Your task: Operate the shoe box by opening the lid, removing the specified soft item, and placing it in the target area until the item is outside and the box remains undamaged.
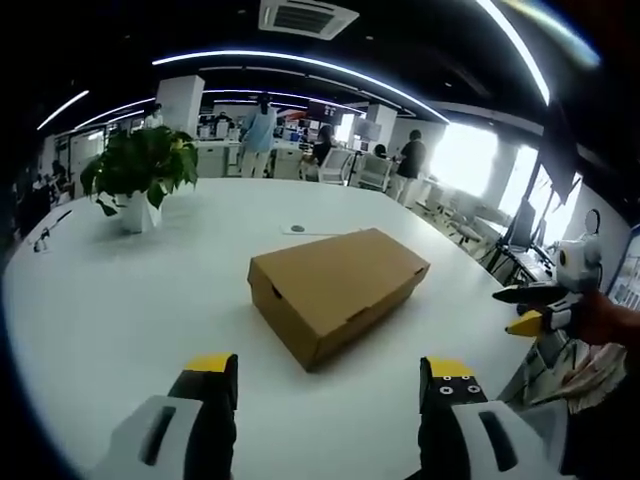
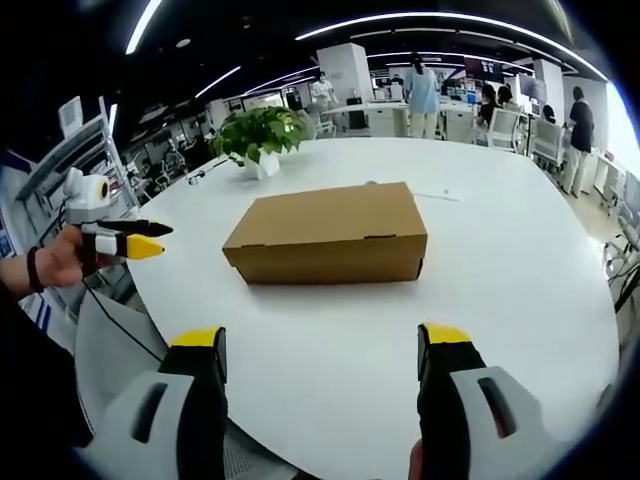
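A closed brown cardboard shoe box lies on the white table, lid down, one corner turned toward me. My left gripper is open just short of the box, with nothing between its yellow-tipped jaws. In the right gripper view the same box presents its long side, and my right gripper is open in front of it, also holding nothing. Each gripper appears in the other's view, held off the table's edge: the right gripper and the left gripper. The box's contents are hidden.
A potted green plant stands behind the box near the far side of the table. A small flat disc lies beyond the box. Desks, chairs and several people fill the office behind.
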### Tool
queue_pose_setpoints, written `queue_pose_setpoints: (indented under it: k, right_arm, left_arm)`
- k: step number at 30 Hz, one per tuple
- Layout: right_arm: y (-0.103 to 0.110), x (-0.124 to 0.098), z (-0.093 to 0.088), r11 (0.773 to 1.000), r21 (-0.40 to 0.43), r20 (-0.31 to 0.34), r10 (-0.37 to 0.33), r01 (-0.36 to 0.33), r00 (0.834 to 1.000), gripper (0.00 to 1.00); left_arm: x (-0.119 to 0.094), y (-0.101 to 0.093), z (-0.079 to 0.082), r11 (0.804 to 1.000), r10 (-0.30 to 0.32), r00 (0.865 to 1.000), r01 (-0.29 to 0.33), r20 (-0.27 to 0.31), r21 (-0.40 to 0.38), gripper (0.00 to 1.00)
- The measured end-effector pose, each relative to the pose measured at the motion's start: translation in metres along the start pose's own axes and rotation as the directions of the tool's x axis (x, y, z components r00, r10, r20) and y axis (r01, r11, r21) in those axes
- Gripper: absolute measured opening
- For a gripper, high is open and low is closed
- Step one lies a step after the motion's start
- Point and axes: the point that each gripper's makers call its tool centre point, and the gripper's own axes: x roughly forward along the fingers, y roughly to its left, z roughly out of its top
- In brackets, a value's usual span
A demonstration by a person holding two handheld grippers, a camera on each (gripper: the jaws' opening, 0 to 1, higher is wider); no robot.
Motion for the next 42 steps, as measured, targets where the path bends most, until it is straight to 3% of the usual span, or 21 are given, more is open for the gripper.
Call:
queue_pose_setpoints:
  k: [15, 28, 34, 42]
  right_arm:
    - [-0.058, 0.04, 0.036, 1.0, -0.016, -0.004, -0.008, 0.008, 1.0, 0.73]
    - [-0.076, 0.094, 0.06, 0.999, 0.003, -0.004, 0.034, -0.034, 0.999, 0.71]
    - [-0.081, 0.114, 0.057, 0.999, 0.026, -0.02, 0.048, -0.047, 0.999, 0.7]
    - [-0.088, 0.132, 0.058, 0.996, 0.064, -0.032, 0.062, -0.06, 0.998, 0.69]
  left_arm:
    - [0.037, 0.016, 0.022, 0.998, 0.009, 1.0, -0.008, 0.024, -0.056, 0.74]
    - [0.081, 0.023, 0.021, 0.998, -0.008, 1.0, 0.008, -0.002, -0.069, 0.73]
    - [0.097, 0.025, 0.024, 0.996, -0.019, 1.0, 0.019, -0.001, -0.091, 0.73]
    - [0.118, 0.021, 0.015, 0.993, -0.052, 0.998, 0.048, -0.037, -0.103, 0.71]
